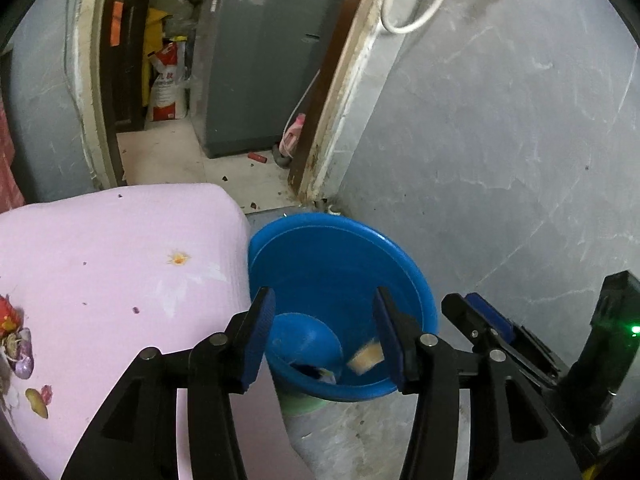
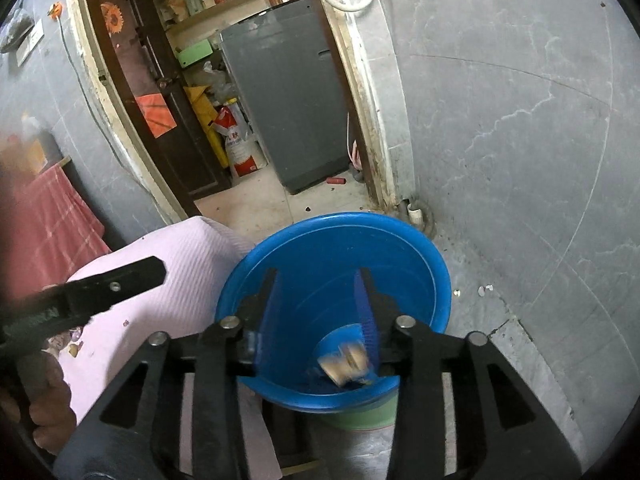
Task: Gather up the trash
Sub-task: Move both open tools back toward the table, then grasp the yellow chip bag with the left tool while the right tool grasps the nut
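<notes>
A blue plastic bin (image 1: pixel 336 248) (image 2: pixel 320 248) stands on the floor beside a table with a pink cloth (image 1: pixel 104 256) (image 2: pixel 176 280). A blurred tan scrap (image 1: pixel 366 356) (image 2: pixel 346 362) is inside the bin, in mid-air or near its bottom. My left gripper (image 1: pixel 324 320) is open and empty over the bin's rim. My right gripper (image 2: pixel 320 304) is open and empty over the bin; it also shows at the right of the left wrist view (image 1: pixel 476 312). More trash, peels and wrappers (image 1: pixel 18 352), lies on the cloth at the far left.
A grey wall (image 1: pixel 500 140) rises close to the right of the bin. A doorway behind leads to a room with a grey appliance (image 1: pixel 260 68) and a red-and-white sack (image 1: pixel 168 84). A green container (image 2: pixel 360 416) sits under the bin.
</notes>
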The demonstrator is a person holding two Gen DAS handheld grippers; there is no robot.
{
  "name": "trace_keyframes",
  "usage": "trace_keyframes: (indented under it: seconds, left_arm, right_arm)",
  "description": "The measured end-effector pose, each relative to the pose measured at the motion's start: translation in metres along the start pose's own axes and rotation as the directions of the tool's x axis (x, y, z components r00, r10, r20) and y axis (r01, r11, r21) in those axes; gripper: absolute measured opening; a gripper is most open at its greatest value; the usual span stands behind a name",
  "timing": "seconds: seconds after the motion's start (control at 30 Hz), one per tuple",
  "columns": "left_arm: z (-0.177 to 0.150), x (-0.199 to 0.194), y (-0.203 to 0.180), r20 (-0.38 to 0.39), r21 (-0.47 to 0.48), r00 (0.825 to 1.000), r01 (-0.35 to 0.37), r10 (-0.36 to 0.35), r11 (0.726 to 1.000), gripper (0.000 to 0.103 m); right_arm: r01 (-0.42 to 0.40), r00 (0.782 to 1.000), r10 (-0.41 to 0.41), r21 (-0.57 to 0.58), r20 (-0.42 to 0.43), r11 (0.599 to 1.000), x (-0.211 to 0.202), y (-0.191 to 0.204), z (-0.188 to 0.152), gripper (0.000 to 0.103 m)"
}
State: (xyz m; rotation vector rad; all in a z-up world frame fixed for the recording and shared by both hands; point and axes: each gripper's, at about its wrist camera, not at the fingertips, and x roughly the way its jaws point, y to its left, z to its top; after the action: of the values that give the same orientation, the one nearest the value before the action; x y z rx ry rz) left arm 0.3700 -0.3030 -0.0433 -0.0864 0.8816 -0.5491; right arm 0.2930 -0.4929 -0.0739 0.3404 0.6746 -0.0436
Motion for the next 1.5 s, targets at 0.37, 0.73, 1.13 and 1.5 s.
trace_keyframes:
  seconds: [0.37, 0.73, 1.13, 1.5]
  left_arm:
    - [0.006, -0.102, 0.015, 0.264, -0.029, 0.965, 0.002, 0.006, 1.0, 0.08]
    - [-0.017, -0.207, 0.04, 0.492, -0.019, 0.859, -0.15, 0.14, 0.989, 0.101]
    - [-0.083, -0.286, 0.087, 0.571, -0.09, 0.769, -0.289, 0.287, 0.953, 0.101]
    - [-0.134, -0.321, 0.148, 0.52, -0.192, 0.747, -0.37, 0.414, 0.909, 0.101]
  right_arm:
    - [-0.012, 0.965, 0.033, -0.081, 0.262, 0.997, -0.077, 0.041, 0.016, 0.081]
    - [-0.047, 0.885, 0.143, -0.221, 0.444, 0.974, -0.147, 0.105, 0.007, 0.103]
    - [-0.104, 0.827, 0.276, -0.348, 0.49, 0.932, -0.18, 0.179, -0.023, 0.103]
    - [-0.173, 0.84, 0.361, -0.432, 0.405, 0.885, -0.16, 0.226, -0.055, 0.103]
